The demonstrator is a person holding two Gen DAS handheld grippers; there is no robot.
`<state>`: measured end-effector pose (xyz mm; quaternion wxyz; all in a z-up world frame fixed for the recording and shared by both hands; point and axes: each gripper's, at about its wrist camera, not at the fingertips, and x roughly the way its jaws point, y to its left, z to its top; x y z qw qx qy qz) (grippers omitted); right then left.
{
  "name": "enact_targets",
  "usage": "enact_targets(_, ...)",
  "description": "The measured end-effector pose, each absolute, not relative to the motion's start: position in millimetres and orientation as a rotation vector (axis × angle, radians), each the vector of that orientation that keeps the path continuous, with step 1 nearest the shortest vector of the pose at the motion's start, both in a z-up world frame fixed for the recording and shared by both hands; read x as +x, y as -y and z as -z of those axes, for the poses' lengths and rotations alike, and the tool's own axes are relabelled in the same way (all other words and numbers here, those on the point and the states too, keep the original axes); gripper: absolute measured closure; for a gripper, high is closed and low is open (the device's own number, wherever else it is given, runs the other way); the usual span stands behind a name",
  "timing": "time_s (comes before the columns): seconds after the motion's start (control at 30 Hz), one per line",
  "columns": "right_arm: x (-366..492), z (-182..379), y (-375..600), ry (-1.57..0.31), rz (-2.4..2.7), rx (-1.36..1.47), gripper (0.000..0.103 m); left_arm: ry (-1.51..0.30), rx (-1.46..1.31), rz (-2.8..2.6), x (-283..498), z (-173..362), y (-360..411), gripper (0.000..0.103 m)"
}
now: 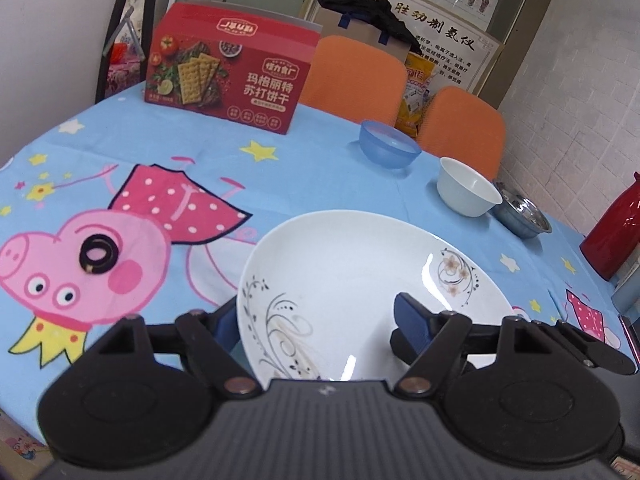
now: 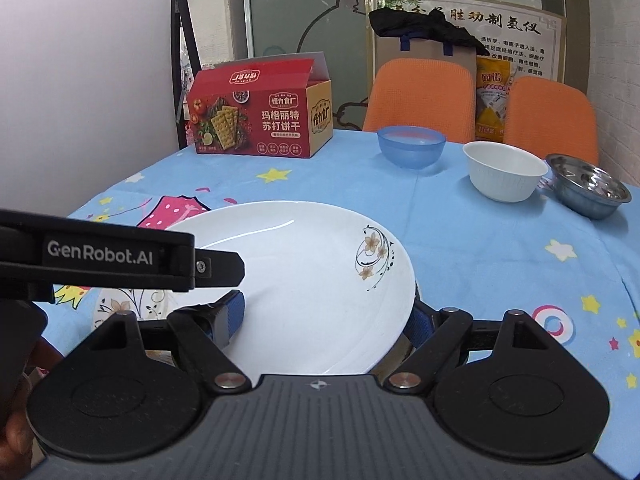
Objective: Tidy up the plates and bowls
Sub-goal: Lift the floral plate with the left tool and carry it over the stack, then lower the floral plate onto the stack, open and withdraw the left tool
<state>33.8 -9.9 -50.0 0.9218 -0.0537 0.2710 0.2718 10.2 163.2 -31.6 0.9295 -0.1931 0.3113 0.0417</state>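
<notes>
A white plate with flower prints (image 1: pixel 344 276) (image 2: pixel 304 280) is at the near edge of the table. My left gripper (image 1: pixel 316 320) has one finger under its left rim and one above its inside, jaws wide. My right gripper (image 2: pixel 328 320) has one finger on the plate's inside and one beyond its right rim, jaws wide. The left gripper's finger (image 2: pixel 120 258) also shows in the right wrist view, over the plate's left side. I cannot tell whether either gripper is clamped on the plate. A blue bowl (image 1: pixel 388 144) (image 2: pixel 412 146), a white bowl (image 1: pixel 468 186) (image 2: pixel 504 170) and a steel bowl (image 1: pixel 522 214) (image 2: pixel 588 190) stand in a row at the back right.
A red cracker box (image 1: pixel 228 76) (image 2: pixel 260 116) stands at the back of the table. A black ring (image 1: pixel 98 256) lies on the cartoon tablecloth (image 1: pixel 320 168) at left. Two orange chairs (image 1: pixel 352 76) (image 2: pixel 420 100) stand behind the table. A red flask (image 1: pixel 616 232) is at far right.
</notes>
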Motion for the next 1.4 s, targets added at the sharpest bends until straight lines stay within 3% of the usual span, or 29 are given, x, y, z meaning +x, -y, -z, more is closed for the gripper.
enact_targets(0.1, 36, 50, 13, -0.552, -0.55, -0.095, 0.0, -0.627, -0.438, -0.071, 11, 31, -168, 0.026)
enact_targets(0.2, 39, 48, 16, -0.552, -0.506, -0.091, 0.0, -0.589, -0.419, -0.091, 7, 24, -170, 0.017)
enact_targets(0.37, 40, 43, 30, -0.511, -0.5, -0.061, 0.0, -0.57, -0.422, -0.1, 5, 16, -174, 0.016)
enact_targets(0.63, 49, 47, 68, -0.552, -0.492, 0.096, 0.0, -0.582, -0.386, -0.085, 10, 11, -155, 0.005)
enact_targets(1.4, 60, 67, 187, -0.578, -0.227, 0.323, 0.0, -0.641, -0.269, 0.064, 49, 2, -58, 0.002)
